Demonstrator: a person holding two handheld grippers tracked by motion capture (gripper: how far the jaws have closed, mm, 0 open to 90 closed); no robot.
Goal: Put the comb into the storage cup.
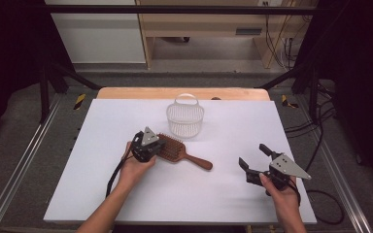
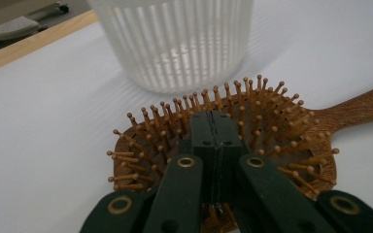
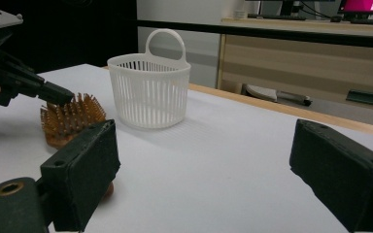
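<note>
A brown wooden hairbrush (image 1: 177, 150) lies bristles-up on the white table (image 1: 126, 194), its handle pointing right and toward me. My left gripper (image 1: 160, 144) is shut, its jaws pressed together just over the bristles at the brush head (image 2: 281, 126); I cannot tell whether any bristles are pinched. In the right gripper view its tip (image 3: 58, 93) touches the top of the bristles (image 3: 73, 119). A white slatted basket (image 1: 185, 119) with a loop handle stands upright just behind the brush. My right gripper (image 1: 252, 155) is open and empty at the table's right.
The basket (image 2: 175, 43) stands close behind the brush head, nearly touching it. The table's wooden back edge (image 1: 182, 93) runs behind the basket. Metal rails (image 1: 9, 179) flank the table, with cables on the floor at the right. A wooden bench (image 3: 320, 53) stands beyond the table.
</note>
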